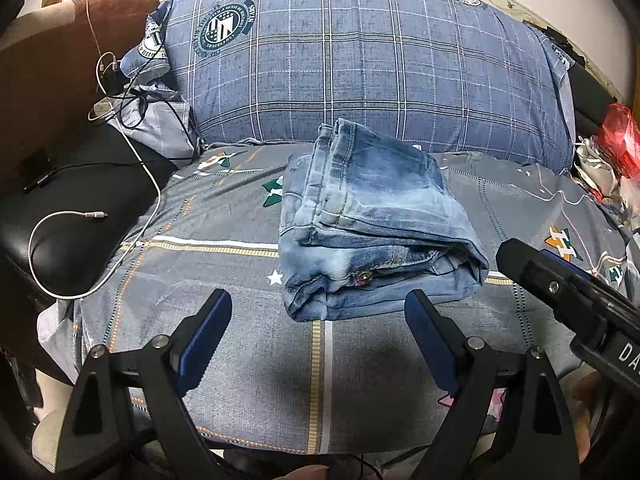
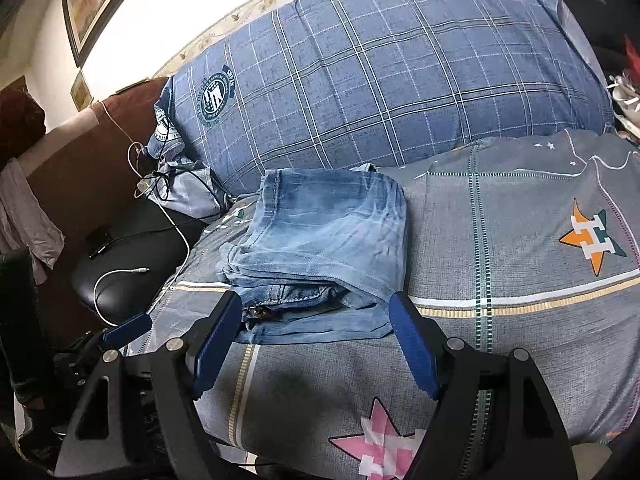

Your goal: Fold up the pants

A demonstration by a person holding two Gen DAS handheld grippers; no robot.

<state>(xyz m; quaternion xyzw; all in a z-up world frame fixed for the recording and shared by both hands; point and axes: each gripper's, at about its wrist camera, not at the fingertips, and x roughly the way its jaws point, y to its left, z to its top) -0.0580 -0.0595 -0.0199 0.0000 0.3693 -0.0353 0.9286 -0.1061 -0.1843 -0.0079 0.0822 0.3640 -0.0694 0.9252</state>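
Broadly spread across both views: a grey bedsheet (image 1: 224,216) printed with stars and stripes, bare cloth under both tools. Behind it, leaning up against the wall, a big blue plaid pillow (image 1: 360,60) with a round crest badge near its left end. No bins, boxes or baskets anywhere in view. Off the sheet's left edge, a glossy black seat cushion (image 1: 60,248) carrying a looped white cable (image 1: 72,216) and a thin black one. At the far right, a scrap of red plastic bag (image 1: 620,136), contents not discernible. Centred on the sheet, just in front of the pillow: the pants (image 1: 372,216), light-washed blue denim, faded in pale patches, already folded into a thick squarish stack, layered fold edges and a metal rivet facing the cameras, hem end pointing back toward the pillow; long axis hard to call on so compact a bundle. Nearest the lens, left gripper (image 1: 320,336) spread wide, nothing between its blue pads, short of the denim. Right gripper (image 2: 316,340) likewise spread wide, tips flanking the stack's near edge; contact with the cloth not discernible.
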